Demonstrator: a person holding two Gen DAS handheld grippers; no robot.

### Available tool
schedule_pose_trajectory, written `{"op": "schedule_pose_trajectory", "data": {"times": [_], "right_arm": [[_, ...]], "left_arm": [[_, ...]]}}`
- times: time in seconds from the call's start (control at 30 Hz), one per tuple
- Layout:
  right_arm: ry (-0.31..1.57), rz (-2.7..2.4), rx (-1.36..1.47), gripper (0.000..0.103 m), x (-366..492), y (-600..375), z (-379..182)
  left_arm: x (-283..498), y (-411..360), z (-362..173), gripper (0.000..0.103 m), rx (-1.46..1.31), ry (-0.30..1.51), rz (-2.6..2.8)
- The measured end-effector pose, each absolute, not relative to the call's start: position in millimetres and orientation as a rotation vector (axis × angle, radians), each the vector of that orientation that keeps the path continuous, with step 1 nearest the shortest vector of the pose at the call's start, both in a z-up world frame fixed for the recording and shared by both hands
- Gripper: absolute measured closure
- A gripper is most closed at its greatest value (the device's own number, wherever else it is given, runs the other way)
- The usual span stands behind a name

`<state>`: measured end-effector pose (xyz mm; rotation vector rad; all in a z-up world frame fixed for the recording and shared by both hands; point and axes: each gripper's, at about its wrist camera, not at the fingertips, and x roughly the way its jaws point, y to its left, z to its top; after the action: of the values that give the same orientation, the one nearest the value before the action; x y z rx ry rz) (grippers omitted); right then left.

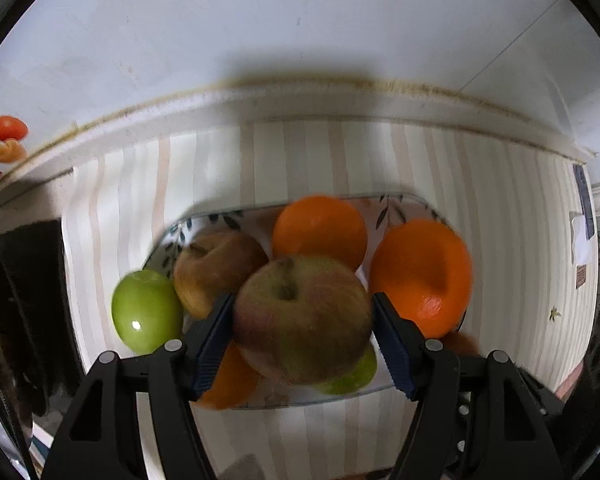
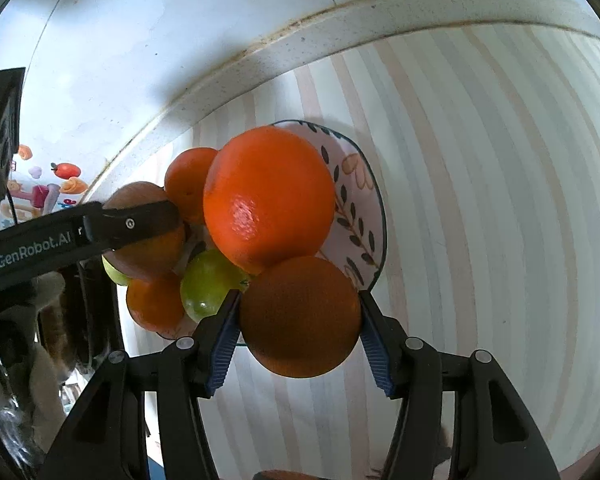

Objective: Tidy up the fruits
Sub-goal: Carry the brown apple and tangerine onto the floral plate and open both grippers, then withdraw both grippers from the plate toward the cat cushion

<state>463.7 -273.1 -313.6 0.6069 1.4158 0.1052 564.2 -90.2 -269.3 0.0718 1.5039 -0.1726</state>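
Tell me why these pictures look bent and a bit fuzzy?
Left wrist view: the fisheye lens bows the striped tablecloth, and the apple in the left gripper looks soft. Right wrist view: same bowing; the orange in the right gripper sits in shadow, while the orange behind shows glare.

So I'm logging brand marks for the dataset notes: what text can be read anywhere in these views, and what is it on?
"GenRobot.AI": white letters on the black side of the left gripper, seen from the right wrist.
Small label on the wall: too blurred to read.
Nothing else is legible.
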Motion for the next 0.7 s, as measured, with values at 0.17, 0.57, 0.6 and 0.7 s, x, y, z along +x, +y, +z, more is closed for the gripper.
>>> {"op": "schedule_pose_trajectory", "data": {"times": [0.17, 0.57, 0.6, 0.7], "right_arm": [[1.389, 0.094, 0.653, 0.017, 458, -280, -315], [1.38, 0.026, 0.428, 0.005, 445, -264, -274], [1.377, 0.019, 0.397, 0.005, 443, -262, -269], [1.354, 0.02, 0.314, 0.005, 433, -251, -251]], "left_arm": [[566, -85, -254, 0.014, 0.029, 1.466, -0.166], [514, -41, -218, 0.014, -0.011, 1.34, -0.036], [503, -35, -214, 0.014, -0.01, 1.325, -0.02], [478, -24, -205, 0.014, 0.004, 1.293, 0.013]]}}
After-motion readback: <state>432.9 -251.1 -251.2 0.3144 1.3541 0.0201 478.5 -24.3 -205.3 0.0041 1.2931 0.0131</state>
